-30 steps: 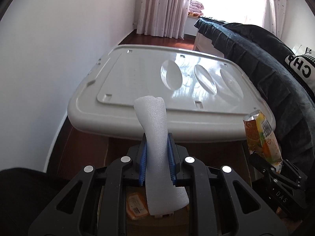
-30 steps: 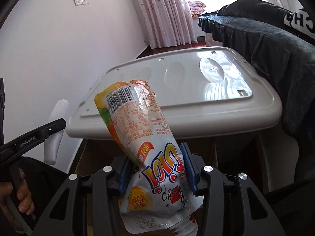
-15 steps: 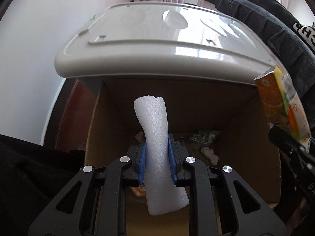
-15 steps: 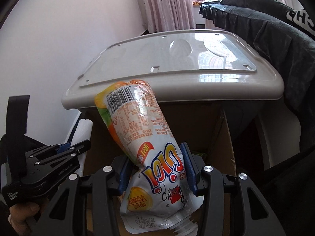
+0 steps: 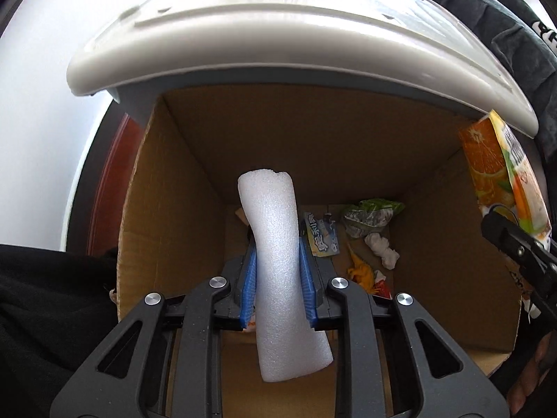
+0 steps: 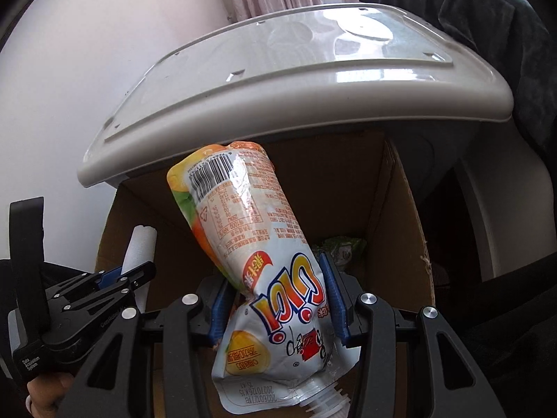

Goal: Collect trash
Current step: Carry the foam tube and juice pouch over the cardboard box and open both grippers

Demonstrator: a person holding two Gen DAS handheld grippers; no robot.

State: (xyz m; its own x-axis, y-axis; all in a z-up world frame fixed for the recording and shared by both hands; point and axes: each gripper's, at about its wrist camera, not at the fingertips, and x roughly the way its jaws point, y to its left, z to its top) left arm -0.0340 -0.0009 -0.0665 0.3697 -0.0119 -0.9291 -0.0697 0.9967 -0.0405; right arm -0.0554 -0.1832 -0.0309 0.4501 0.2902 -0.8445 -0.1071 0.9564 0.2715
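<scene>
Holding trash over the open box [image 5: 167, 209]: left gripper [image 5: 277, 278], jaws opening, with a foam tube [image 5: 275, 278] between its pads at 6 o'clock; right gripper [image 6: 278, 299] clamps a pouch [image 6: 257, 257]. Next, likely, release both into it.

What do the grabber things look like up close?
Both are black plastic frames with triangle cut-outs and round silver bolts. The left gripper and right gripper have ribbed blue pads inside the fingers. Small white lettering marks the left one's side. A black sleeve shows beside it.
</scene>
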